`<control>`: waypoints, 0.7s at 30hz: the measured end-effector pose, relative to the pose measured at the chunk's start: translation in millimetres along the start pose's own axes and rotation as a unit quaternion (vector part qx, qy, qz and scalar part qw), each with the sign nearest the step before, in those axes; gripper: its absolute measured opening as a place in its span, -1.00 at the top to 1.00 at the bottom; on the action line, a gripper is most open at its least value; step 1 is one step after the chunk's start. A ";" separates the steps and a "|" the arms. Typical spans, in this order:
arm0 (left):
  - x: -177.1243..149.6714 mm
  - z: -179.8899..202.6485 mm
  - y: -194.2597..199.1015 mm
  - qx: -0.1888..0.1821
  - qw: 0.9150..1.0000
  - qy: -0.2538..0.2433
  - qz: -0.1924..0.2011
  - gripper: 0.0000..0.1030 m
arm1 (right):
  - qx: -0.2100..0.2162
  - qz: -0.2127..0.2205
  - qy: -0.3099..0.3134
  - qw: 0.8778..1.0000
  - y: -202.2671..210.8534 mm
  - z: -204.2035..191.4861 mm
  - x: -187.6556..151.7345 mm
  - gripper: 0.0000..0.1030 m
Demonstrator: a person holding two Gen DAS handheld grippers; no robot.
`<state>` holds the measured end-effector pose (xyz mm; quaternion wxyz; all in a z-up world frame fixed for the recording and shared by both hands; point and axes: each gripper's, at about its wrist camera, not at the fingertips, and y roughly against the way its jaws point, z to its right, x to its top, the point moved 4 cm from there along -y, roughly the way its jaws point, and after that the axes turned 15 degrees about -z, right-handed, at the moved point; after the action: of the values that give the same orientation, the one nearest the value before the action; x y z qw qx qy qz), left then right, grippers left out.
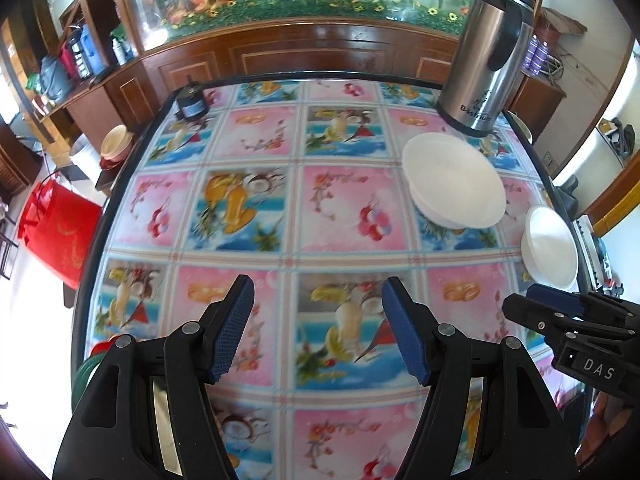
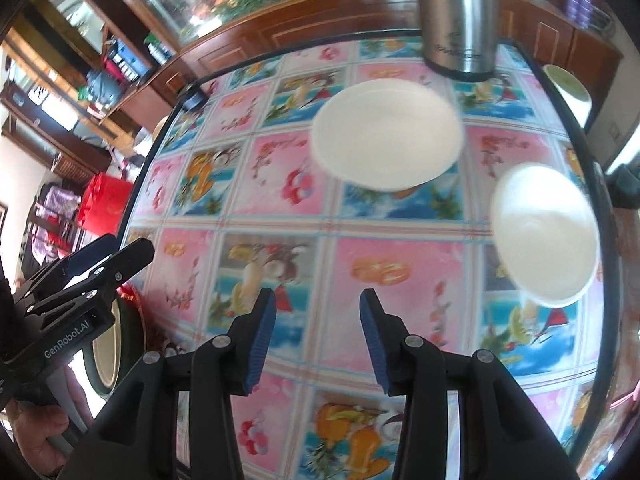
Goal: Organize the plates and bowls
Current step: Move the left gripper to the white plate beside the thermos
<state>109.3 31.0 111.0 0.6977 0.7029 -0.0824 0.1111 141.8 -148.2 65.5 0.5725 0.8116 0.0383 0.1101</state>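
My left tongs [image 1: 318,330] hang wide apart over the counter [image 1: 256,208], holding nothing. My right tongs [image 2: 318,338] are also spread, empty, above the patterned cloth. From the right wrist, the white plate [image 2: 386,134] sits at twelve o'clock, and the white bowl [image 2: 546,236] lies at two o'clock near the counter's edge, apart from the plate. A steel thermos [image 1: 486,56] stands just behind the plate, at one o'clock from the left wrist.
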 end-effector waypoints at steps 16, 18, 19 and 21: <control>56.5 62.0 -27.0 -0.019 1.000 -0.019 -0.009 -0.30 | -0.017 0.016 -0.016 1.000 13.9 52.0 39.5 0.11; 62.5 65.3 -31.1 -0.019 1.000 -0.018 -0.011 -0.30 | -0.020 0.016 -0.014 1.000 13.6 55.9 46.6 0.10; 64.2 66.3 -31.9 -0.019 1.000 -0.017 -0.011 -0.30 | -0.023 0.017 -0.013 1.000 13.2 58.2 50.4 0.08; 70.2 68.0 -35.3 -0.018 1.000 -0.013 -0.011 -0.30 | -0.028 0.018 -0.009 0.999 12.5 61.7 57.5 0.06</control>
<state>189.1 -33.7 95.9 0.7102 0.6926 -0.0857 0.0924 210.7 -198.4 65.2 0.5932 0.7968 0.0156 0.1138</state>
